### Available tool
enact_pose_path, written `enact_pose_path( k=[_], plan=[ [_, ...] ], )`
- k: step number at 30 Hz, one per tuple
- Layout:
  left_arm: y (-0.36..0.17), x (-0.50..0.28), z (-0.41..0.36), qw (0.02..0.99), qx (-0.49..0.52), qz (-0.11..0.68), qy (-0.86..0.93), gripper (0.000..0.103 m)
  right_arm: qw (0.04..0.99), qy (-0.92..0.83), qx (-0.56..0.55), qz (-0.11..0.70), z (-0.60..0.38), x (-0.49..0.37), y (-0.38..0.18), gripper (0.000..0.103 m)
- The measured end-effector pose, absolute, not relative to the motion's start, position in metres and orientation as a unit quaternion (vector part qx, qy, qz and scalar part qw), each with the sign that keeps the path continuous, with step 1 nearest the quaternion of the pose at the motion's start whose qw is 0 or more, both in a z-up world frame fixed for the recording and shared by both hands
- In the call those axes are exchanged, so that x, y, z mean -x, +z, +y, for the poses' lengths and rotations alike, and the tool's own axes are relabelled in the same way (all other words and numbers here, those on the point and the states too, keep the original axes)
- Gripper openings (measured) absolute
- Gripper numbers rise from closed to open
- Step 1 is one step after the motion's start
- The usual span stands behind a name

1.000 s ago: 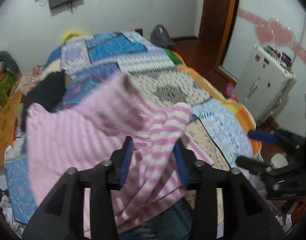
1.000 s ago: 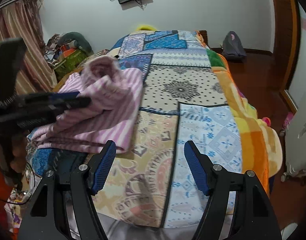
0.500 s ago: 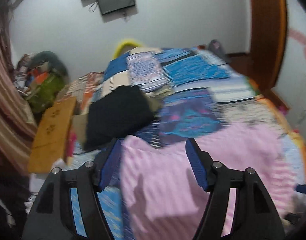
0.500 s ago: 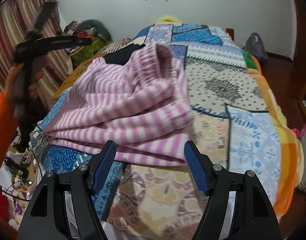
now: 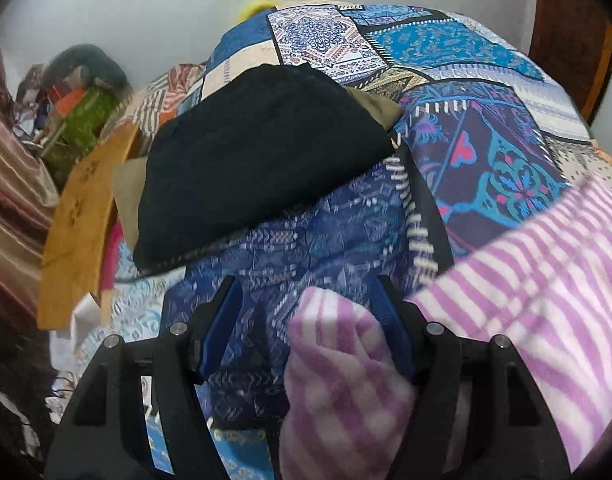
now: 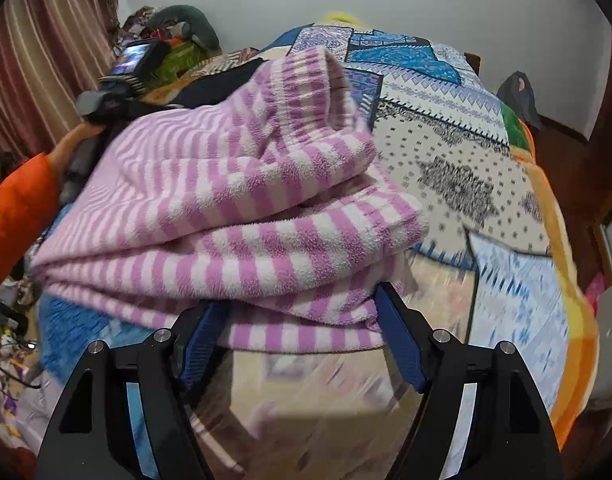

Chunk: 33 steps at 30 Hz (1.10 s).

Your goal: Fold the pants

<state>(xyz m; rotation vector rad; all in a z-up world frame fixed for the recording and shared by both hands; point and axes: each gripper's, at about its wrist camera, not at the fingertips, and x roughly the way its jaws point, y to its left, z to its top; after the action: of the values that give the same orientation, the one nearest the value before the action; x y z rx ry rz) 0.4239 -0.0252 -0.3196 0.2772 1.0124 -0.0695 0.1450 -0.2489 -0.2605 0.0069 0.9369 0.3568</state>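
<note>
Pink-and-white striped fleece pants point(image 6: 233, 208) lie folded in several stacked layers on the patchwork quilt point(image 6: 458, 176) covering the bed, toward its near left part; the ribbed waistband point(image 6: 306, 76) stands up at the far end of the stack. The stack's near fold edge sits between the spread jaws of the right gripper point(image 6: 301, 344), pads not pressing the cloth. In the left wrist view a bunched corner of the pants point(image 5: 338, 360) lies between the left gripper point(image 5: 306, 336) jaws, which are spread; whether the right-hand pad touches it, cannot tell. Beyond the pants on the quilt: a black folded garment point(image 5: 249, 156). Right of the pants the quilt is bare out to its orange border point(image 6: 562, 264). No legible writing; frames partly motion-blurred.
</note>
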Motion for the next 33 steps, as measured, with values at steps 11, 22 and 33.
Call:
enact_pose_path(
  k=[11, 22, 33],
  plan=[
    [-0.314, -0.329, -0.001, 0.842, -0.145, 0.516, -0.059, 0.060, 0.885, 0.136, -0.020, 0.445, -0.275, -0.196, -0.251, 0.072],
    [-0.290, -0.225, -0.037, 0.851, -0.050, 0.517, -0.074, 0.042, 0.906, 0.127, -0.026, 0.403, -0.301, -0.128, -0.204, 0.072],
    [-0.224, -0.188, -0.015, 0.883, 0.012, 0.462, -0.081, 0.042, 0.908, 0.177, -0.020, 0.378, -0.277, -0.087, -0.197, 0.072]
  ],
)
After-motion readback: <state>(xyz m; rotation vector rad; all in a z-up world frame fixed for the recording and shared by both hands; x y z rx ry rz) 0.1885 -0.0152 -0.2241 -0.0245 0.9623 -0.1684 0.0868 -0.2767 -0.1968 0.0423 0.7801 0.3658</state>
